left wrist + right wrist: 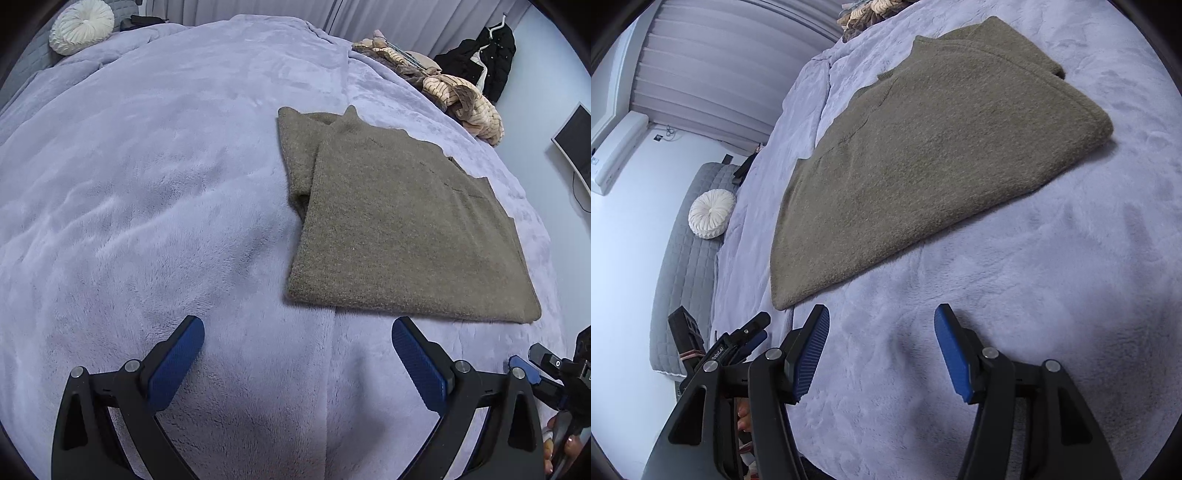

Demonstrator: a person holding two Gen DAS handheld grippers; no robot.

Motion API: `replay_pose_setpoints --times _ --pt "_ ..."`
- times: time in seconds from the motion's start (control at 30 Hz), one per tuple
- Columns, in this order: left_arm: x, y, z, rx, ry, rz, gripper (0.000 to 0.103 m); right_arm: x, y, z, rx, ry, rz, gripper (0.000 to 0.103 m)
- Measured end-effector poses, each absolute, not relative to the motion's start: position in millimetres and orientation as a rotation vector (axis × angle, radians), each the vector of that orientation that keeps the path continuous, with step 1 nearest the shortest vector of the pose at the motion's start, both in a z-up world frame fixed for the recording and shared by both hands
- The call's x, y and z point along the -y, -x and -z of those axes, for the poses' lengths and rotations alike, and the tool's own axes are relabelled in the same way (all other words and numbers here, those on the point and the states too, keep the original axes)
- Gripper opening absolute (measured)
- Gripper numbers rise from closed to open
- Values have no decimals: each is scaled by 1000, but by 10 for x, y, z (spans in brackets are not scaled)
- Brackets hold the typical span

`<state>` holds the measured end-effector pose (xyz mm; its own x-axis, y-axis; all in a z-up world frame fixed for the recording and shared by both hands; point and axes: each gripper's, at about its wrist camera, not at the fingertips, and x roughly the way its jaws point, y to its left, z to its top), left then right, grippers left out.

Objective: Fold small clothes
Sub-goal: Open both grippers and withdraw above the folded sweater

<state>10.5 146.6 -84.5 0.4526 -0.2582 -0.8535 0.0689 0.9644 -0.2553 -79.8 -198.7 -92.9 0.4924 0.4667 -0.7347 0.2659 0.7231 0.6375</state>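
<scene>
An olive-brown knitted garment point(399, 229) lies folded flat on the lavender fleece blanket point(147, 184); it also shows in the right wrist view point(923, 147). My left gripper point(297, 332) is open and empty, hovering just short of the garment's near edge. My right gripper point(882, 317) is open and empty, near the garment's lower corner, apart from it. The right gripper's tip shows at the right edge of the left wrist view point(543, 363). The left gripper shows at the lower left of the right wrist view point(746, 332).
A pile of beige striped and furry clothes point(443, 85) lies at the bed's far edge. A white round cushion point(82, 26) sits on a grey quilted headboard. A black coat point(487, 59) hangs on the wall; a monitor point(576, 140) stands at the right.
</scene>
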Motion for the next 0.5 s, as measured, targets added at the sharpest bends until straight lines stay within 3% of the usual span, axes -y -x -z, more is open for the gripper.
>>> replay_pose_setpoints --times 0.5 --pt "-1552 -155 902 -1112 212 198 102 1206 245 1109 -1185 -802 -291 63"
